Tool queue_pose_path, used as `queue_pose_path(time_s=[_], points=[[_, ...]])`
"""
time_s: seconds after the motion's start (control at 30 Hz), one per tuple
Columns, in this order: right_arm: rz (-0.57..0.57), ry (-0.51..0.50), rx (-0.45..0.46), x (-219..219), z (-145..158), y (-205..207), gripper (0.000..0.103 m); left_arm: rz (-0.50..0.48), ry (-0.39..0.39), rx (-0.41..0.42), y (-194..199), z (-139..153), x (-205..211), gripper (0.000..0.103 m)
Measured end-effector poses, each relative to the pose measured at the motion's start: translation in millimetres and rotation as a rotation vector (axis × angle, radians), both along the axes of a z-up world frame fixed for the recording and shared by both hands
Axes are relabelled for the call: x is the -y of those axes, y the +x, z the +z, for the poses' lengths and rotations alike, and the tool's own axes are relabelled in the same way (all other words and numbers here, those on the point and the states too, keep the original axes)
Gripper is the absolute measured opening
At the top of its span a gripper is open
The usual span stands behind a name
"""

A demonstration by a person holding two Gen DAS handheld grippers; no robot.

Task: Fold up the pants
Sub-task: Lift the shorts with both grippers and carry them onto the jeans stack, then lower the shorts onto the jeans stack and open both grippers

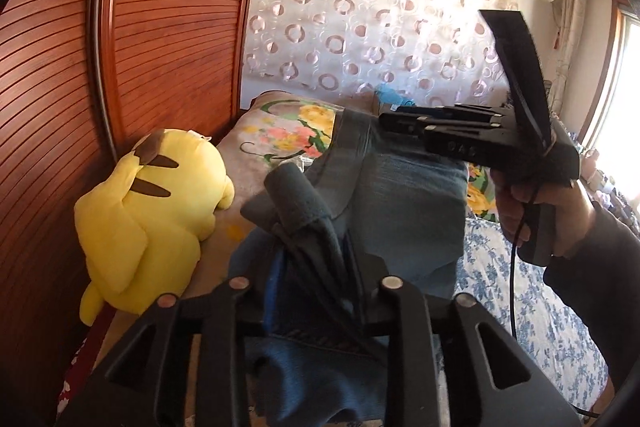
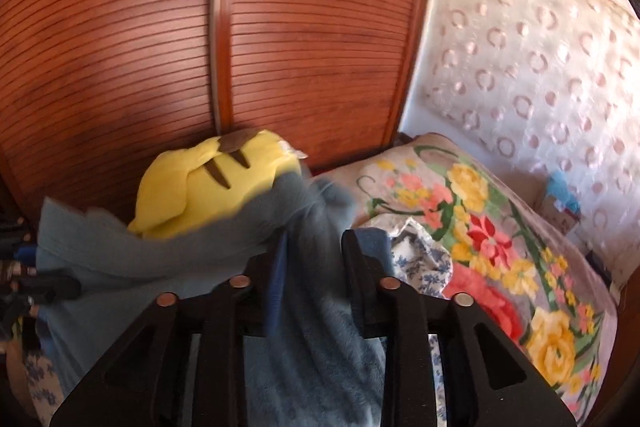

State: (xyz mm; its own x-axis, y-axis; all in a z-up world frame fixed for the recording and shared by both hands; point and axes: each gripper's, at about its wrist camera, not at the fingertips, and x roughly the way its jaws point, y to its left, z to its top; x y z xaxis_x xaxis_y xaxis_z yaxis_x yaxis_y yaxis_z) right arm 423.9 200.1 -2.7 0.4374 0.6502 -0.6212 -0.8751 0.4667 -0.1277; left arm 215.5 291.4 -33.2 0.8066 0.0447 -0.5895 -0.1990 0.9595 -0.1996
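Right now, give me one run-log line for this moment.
stage: pants lifted over bed | left gripper: shut on pants | right gripper: shut on pants | nearby: yellow plush toy

Low in the frame, the left gripper [image 1: 312, 267] is clamped on a bunched fold of the blue jeans [image 1: 408, 203], grey lining spilling above the fingers. At right of centre, the right gripper [image 1: 390, 121] reaches in over the denim, gripped by a hand [image 1: 532, 211]; its jaw state is unclear. At left lies a yellow Pikachu plush [image 1: 148, 211] on the floral blanket [image 1: 280, 135].
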Motion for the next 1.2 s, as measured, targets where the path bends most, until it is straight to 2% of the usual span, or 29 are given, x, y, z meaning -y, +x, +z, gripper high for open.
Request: queue_pose_path(time_s=[0.07,0.13,0.27,0.47,0.6,0.63,0.73,0.9,1.03,1.2], points=[[-0.018,0.048,-0.034,9.3,3.1,5.1,0.037,0.01,0.025,0.004,-3.2,0.3,1.6,0.047],[-0.053,0.101,-0.065,25.4,7.2,8.7,0.039,-0.002,0.052,-0.001,-5.3,0.6,5.5,0.05],[-0.066,0.128,-0.047,49.0,12.8,0.3,0.039,-0.023,0.057,0.015,-10.5,4.2,10.9,0.061],[-0.083,0.16,-0.072,76.4,9.6,-19.5,0.039,-0.047,0.037,0.049,-29.3,1.8,28.3,0.061],[-0.088,0.136,-0.067,80.1,-2.5,-31.5,0.039,-0.071,0.019,0.047,-39.5,-10.5,42.0,0.061],[-0.089,0.13,-0.067,79.7,-5.5,-33.1,0.039,-0.075,0.013,0.044,-40.0,-13.1,44.2,0.06],[-0.107,0.123,-0.056,80.9,-13.6,-33.3,0.039,-0.099,0.003,0.03,-37.6,-20.2,51.8,0.042],[-0.15,0.121,-0.047,80.0,-19.5,-16.4,0.039,-0.13,0.033,0.018,-31.7,-24.3,65.6,0.023],[-0.147,0.119,-0.103,77.9,-26.4,0.9,0.039,-0.142,0.034,0.024,-32.6,-24.5,69.9,0.003],[-0.149,0.116,-0.098,76.9,-32.5,-0.6,0.039,-0.166,0.026,0.031,-43.0,-18.9,80.6,0.0]])
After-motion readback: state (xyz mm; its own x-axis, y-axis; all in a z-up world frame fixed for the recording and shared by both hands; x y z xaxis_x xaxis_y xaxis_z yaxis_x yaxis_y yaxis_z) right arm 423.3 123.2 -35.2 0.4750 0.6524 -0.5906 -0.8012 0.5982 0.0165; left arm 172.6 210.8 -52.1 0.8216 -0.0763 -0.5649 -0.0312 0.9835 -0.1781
